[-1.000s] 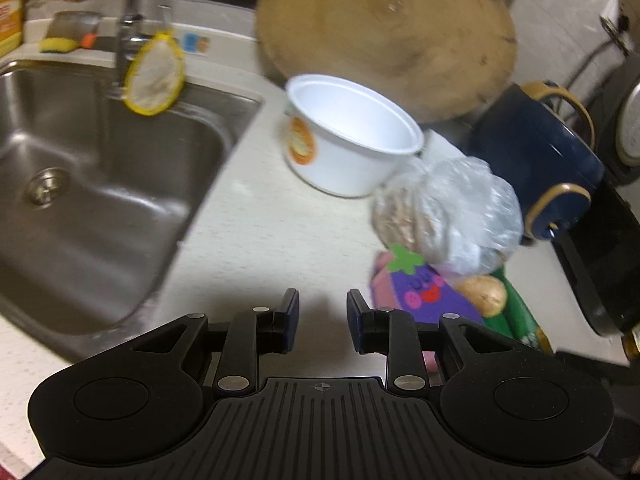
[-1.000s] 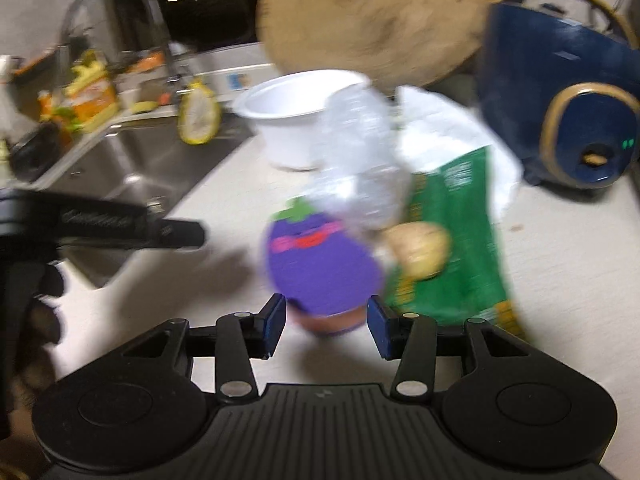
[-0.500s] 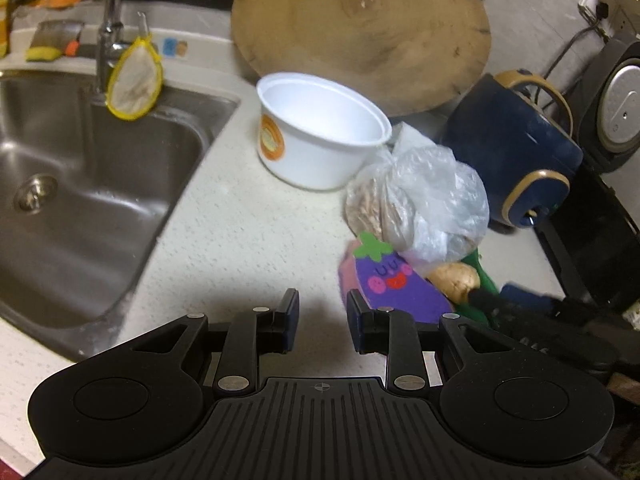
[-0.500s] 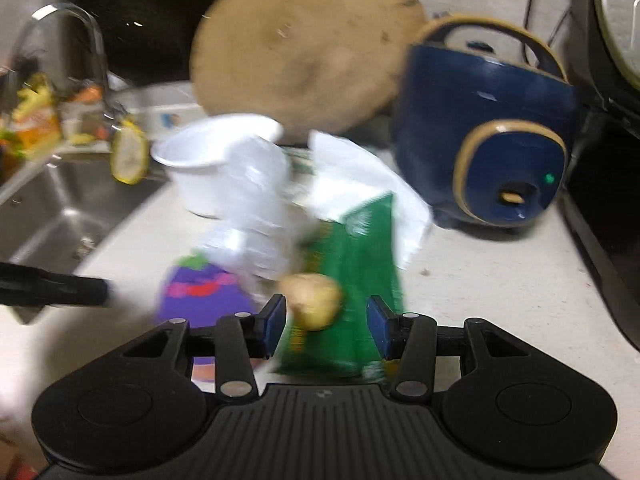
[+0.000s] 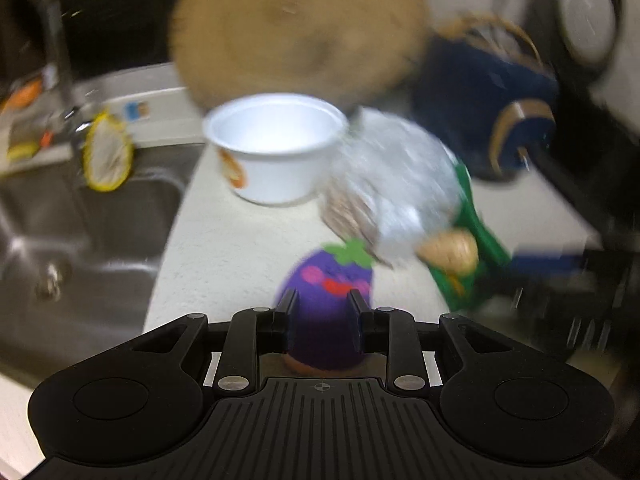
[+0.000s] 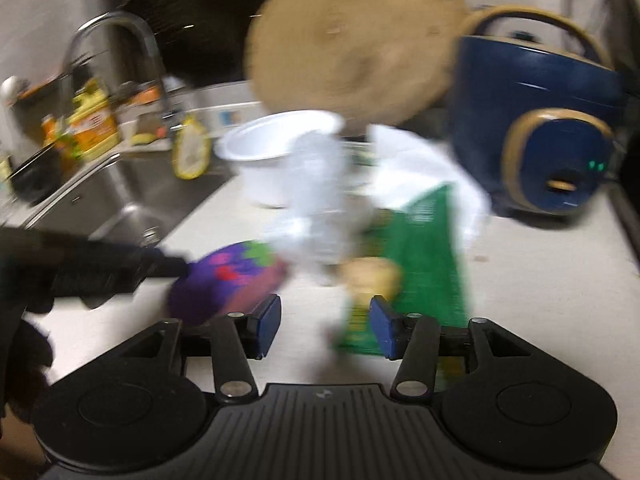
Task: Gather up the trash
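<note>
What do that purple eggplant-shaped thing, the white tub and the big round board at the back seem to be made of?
The purple eggplant thing looks like soft matte sponge or foam with a pinkish underlayer; blur leaves that open. The white tub seems to be thin, smooth plastic or foam, with an orange printed label. The round board looks like bare wood: tan, matte, with faint rings.

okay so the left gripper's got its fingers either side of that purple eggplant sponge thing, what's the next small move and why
Probably close the left gripper on the purple eggplant sponge. Its fingers flank the sponge with narrow gaps, and the sponge sits on the counter between them, so squeezing should secure it before lifting. The right gripper is open near the green packet, clear of the sponge.
</note>
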A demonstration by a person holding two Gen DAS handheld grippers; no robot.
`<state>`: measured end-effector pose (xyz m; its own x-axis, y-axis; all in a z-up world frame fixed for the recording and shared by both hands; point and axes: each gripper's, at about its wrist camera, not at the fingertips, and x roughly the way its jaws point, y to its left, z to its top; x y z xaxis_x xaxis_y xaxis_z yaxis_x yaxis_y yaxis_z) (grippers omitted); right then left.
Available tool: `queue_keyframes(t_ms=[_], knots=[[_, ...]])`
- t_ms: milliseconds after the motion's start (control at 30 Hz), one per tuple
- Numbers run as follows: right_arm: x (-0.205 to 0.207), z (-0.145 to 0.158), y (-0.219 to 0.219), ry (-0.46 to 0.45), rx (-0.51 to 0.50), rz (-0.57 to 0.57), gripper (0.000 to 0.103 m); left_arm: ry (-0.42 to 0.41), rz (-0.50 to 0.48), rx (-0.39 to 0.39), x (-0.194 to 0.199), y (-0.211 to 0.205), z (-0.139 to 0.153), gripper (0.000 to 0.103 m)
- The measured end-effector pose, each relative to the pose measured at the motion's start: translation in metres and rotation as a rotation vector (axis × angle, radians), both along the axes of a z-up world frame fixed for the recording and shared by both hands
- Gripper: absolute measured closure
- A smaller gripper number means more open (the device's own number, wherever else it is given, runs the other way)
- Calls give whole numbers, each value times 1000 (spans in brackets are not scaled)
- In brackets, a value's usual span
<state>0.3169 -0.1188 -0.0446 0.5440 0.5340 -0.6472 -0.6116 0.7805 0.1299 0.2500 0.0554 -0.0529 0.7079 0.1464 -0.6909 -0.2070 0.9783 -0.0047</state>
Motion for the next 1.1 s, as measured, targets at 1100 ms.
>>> queue_keyframes(t_ms=[1100], knots=[[-11, -18, 12, -102, -93, 48, 33, 20, 36, -125, 130, 15, 10, 63]])
